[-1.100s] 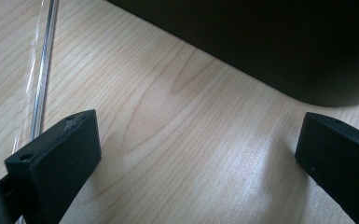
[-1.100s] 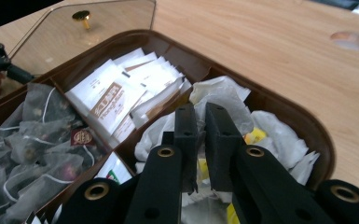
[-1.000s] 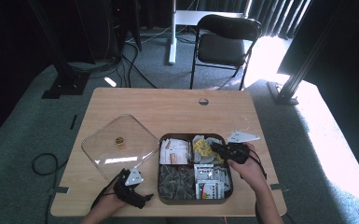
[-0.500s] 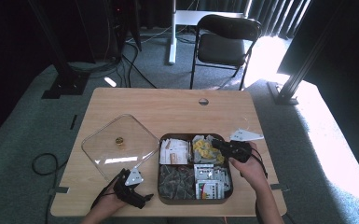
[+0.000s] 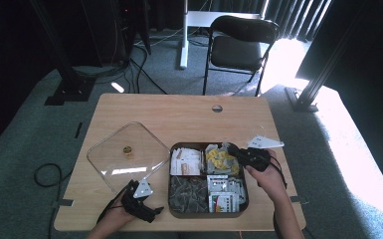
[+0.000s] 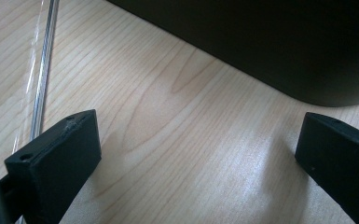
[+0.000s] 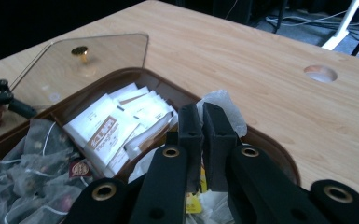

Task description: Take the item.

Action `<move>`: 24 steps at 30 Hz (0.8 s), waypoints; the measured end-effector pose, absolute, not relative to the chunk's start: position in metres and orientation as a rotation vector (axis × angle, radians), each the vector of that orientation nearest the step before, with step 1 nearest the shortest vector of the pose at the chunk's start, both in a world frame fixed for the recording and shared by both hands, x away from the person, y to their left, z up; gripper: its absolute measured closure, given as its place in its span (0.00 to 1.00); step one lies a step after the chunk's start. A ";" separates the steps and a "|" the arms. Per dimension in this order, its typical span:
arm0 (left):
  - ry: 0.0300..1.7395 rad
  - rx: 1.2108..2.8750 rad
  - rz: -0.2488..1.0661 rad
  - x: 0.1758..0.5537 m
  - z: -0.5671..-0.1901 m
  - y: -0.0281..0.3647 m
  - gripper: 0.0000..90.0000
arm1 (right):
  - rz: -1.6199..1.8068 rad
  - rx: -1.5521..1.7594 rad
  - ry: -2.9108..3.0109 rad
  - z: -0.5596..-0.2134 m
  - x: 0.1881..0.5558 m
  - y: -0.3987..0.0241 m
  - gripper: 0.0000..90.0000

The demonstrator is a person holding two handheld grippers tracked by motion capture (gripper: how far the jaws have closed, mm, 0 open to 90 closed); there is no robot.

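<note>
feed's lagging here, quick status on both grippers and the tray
Right gripper shut on a clear packet over the tray, far-right compartment. Left gripper open, idle on the table. Lid off, lying left of tray. Nothing in the way.

One wooden tabletop (image 5: 179, 117) carries one dark tray (image 5: 171, 209) with four compartments and one clear lid (image 5: 109, 159) with one brass knob (image 5: 127, 150). Two hand-held grippers are in use: the left hand-held gripper (image 5: 151, 213) and the right hand-held gripper (image 5: 234, 149). One folding chair (image 5: 241, 42) stands beyond. One round hole (image 5: 217, 108) pierces the tabletop.
</note>
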State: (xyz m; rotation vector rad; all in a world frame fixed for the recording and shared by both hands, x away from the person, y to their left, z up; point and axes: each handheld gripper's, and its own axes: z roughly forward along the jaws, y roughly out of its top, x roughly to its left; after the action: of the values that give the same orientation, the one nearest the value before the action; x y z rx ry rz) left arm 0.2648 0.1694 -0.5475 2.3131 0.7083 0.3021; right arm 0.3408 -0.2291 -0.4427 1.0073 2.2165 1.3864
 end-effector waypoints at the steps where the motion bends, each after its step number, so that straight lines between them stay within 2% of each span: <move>1: 0.709 2.313 0.302 0.265 -0.547 0.169 0.00 | 1.386 1.012 2.211 -0.442 0.342 -0.230 0.97; 15: 0.710 2.312 0.300 0.265 -0.548 0.169 0.00 | 1.390 1.031 2.127 -0.413 0.355 -0.250 0.97; 24: 0.710 2.312 0.301 0.265 -0.548 0.169 0.00 | 1.371 1.075 2.066 -0.408 0.362 -0.266 0.97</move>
State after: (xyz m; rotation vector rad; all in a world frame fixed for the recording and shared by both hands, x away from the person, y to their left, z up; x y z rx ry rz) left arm 0.2647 0.1693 -0.5475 2.3123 0.7100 0.3007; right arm 0.3615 -0.2656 -0.4075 1.0750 2.0665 1.3710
